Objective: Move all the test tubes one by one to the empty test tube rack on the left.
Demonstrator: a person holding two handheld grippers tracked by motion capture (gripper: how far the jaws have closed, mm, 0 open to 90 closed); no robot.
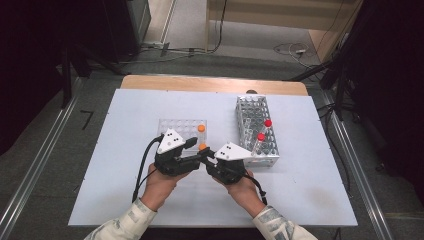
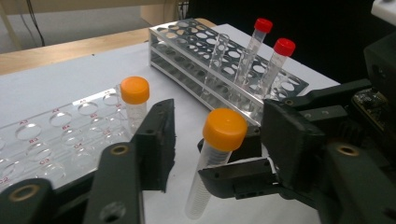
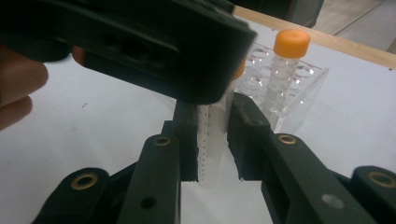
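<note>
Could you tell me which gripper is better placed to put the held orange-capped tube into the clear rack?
Probably the right gripper: its jaws are shut on the tube. The left gripper is open around the tube, not gripping, though it sits nearer the clear rack.

From up high I get even, soft light on the white table, while both side margins fall black. My gripper views are dimmer; the near black jaws blur badly, and the clear rack shows faint glare.
</note>
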